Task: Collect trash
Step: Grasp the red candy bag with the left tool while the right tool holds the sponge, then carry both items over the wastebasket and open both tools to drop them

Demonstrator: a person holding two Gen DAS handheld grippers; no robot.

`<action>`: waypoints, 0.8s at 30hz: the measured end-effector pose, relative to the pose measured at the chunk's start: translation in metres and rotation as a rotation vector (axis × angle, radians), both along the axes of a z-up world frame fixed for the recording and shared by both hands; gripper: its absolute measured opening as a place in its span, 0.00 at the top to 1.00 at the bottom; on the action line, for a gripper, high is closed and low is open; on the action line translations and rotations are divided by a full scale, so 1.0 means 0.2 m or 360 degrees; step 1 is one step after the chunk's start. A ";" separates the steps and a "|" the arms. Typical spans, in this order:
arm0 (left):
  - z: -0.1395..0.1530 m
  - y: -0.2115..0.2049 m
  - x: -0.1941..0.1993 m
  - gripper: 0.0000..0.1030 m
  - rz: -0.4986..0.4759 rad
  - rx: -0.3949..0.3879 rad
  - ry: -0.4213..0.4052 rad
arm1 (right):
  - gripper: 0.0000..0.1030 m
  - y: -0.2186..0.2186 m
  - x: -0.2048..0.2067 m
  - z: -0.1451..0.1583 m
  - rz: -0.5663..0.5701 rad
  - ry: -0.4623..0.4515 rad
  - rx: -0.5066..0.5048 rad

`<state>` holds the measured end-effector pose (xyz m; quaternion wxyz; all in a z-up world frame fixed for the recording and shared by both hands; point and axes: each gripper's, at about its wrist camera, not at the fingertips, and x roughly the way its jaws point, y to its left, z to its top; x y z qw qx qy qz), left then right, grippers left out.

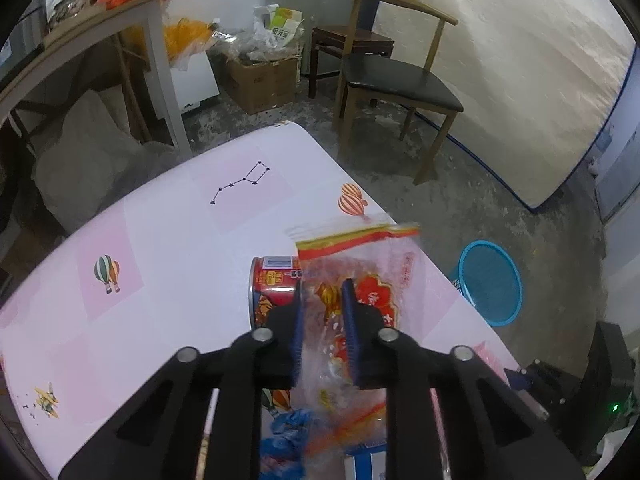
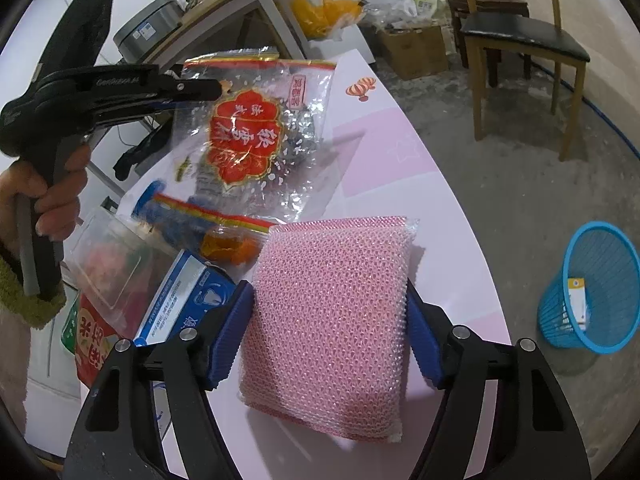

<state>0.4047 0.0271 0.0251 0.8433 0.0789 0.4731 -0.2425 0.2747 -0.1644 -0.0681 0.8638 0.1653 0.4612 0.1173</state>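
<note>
My left gripper [image 1: 323,288] is shut on a clear plastic bag with red print [image 1: 360,280] and holds it lifted above the table; the bag also shows in the right wrist view [image 2: 256,136], hanging from the left gripper [image 2: 208,90]. A red can [image 1: 274,280] stands behind the bag. My right gripper [image 2: 330,300] is shut on a pink mesh scrubbing sponge [image 2: 332,320] over the table's right part. A blue mesh waste basket [image 2: 592,288] stands on the floor to the right with a small box inside; it also shows in the left wrist view [image 1: 490,282].
The pink-white table [image 1: 160,240] carries a blue-white box [image 2: 180,300], a clear plastic tray [image 2: 120,264], a red packet [image 2: 94,344] and an orange wrapper [image 2: 228,246]. A wooden chair [image 1: 396,76], a cardboard box [image 1: 260,80] and a side table [image 1: 100,28] stand beyond.
</note>
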 end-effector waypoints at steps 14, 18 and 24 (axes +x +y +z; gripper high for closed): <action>0.27 0.05 -0.25 0.97 -0.0003 -0.0112 -0.0232 | 0.37 -0.07 -0.07 0.11 -0.0071 -0.0094 0.0043; 0.39 0.10 -0.32 0.97 0.0039 -0.0196 -0.0312 | 0.37 -0.12 -0.12 0.16 -0.0091 -0.0137 0.0093; 0.48 0.11 -0.42 0.97 0.0087 -0.0331 -0.0336 | 0.37 -0.26 -0.21 0.21 -0.0143 -0.0184 0.0199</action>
